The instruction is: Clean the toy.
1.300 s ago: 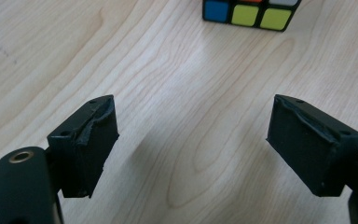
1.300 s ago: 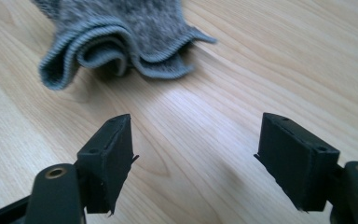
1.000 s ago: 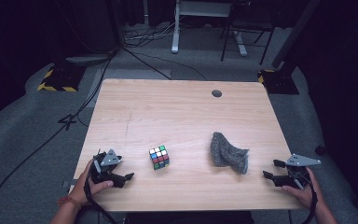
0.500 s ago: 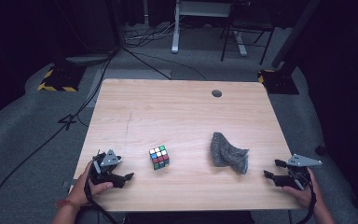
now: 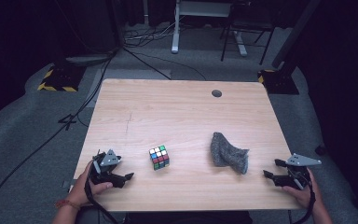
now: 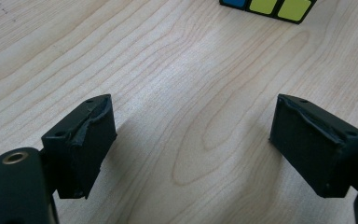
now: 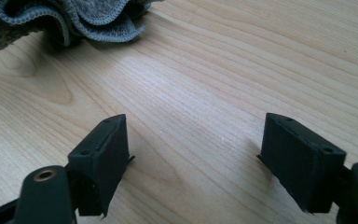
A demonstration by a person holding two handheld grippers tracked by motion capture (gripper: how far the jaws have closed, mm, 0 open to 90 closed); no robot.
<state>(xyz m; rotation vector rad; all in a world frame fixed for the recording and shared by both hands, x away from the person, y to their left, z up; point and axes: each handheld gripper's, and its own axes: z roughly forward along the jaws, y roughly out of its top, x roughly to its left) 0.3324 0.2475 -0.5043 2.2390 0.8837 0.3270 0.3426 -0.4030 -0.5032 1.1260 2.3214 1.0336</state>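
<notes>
Grey cloth point(image 5: 228, 154) lies crumpled near the right tongs point(image 5: 271, 170), and the puzzle cube point(image 5: 159, 157) stands near the left tongs point(image 5: 125, 171); both tongs are wide and hold nothing. I judge that soft folds may slip from 1 pad, or that the cube (smooth, on a smooth top) may slide away when pushed. The desk point(image 5: 177, 107) is pale wood with 1 cable hole point(image 5: 216, 93); around it are grey carpet point(image 5: 28, 140) and a dark room.

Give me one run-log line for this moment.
left gripper: open, empty | right gripper: open, empty | cube, cloth: on table, untouched
</notes>
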